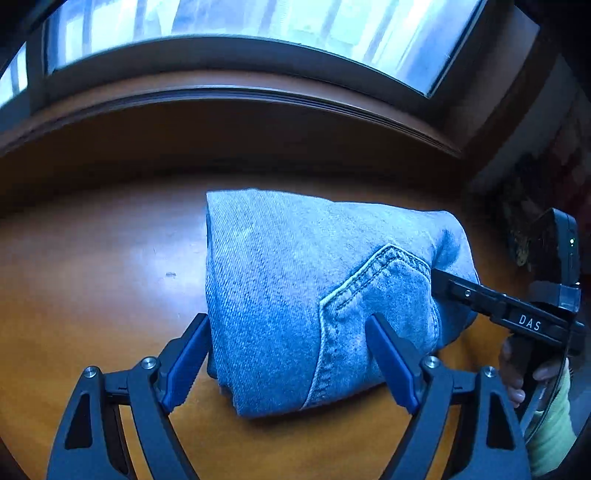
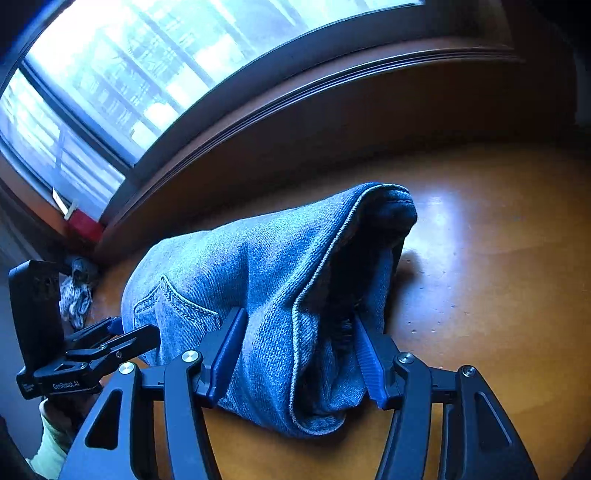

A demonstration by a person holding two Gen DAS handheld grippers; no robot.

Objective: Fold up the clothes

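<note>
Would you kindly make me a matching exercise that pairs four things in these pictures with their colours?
Things:
1. folded denim jeans
2. glossy wooden table
3. sleeve at the person's wrist
4. box on the window sill

Colours:
A. orange-brown
B. red
C. light blue
D. pale yellow-green

Pairs: 1-C, 2-A, 3-D, 4-B

The right hand-held gripper (image 1: 439, 280) had its tips hidden behind the jeans (image 1: 295, 295). The window (image 1: 258, 18) was blurry. The sleeve (image 1: 550, 435) was cut off at the edge.
</note>
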